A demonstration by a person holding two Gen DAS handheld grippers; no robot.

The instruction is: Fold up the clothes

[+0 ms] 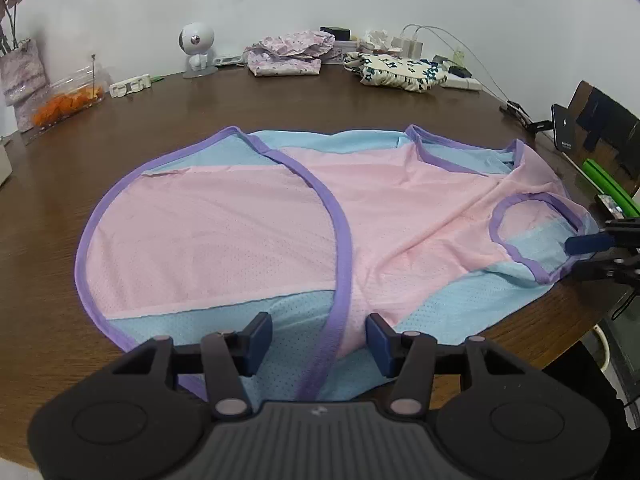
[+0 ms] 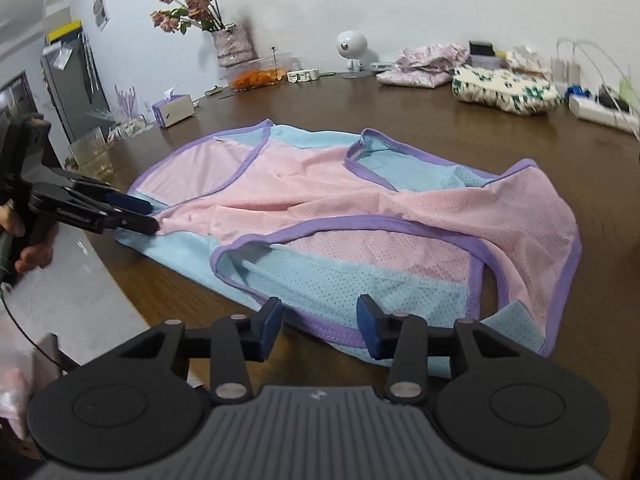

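Observation:
A sleeveless mesh top, pink and light blue with purple trim, lies spread flat on the brown table. My left gripper stands open over the top's near hem, and a purple trim band runs between its blue pads without being pinched. From the right wrist view the same top shows with my left gripper at its left edge. My right gripper is open above the purple-edged blue hem by an armhole. In the left wrist view my right gripper reaches in at that armhole.
Two folded floral garments sit at the back with a white camera figure, a clear box of orange pieces and a power strip. A tissue box, a flower vase and a glass stand left.

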